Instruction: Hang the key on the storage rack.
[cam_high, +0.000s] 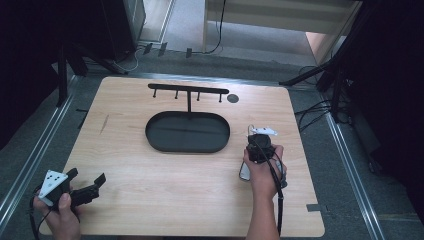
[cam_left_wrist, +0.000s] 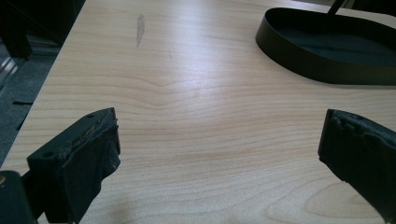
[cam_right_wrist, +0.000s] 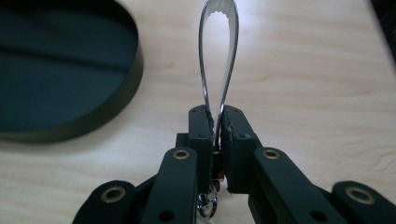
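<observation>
- The left gripper (cam_high: 86, 186) is black, with a grey three-cornered plate on top that has small dark dots
- Its two jaws are thick black blocks with rough, worn pads
- The right gripper (cam_right_wrist: 217, 122) is black too, with flat arms and round brass-coloured rivets
- A black cable hangs from each gripper
- Both forearms are bare, with no sleeves

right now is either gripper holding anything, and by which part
The right gripper is shut on a pair of metal tongs, pinching both arms together partway along, with the toothed tips sticking out beyond the jaws. The left gripper is open and holds nothing.
</observation>
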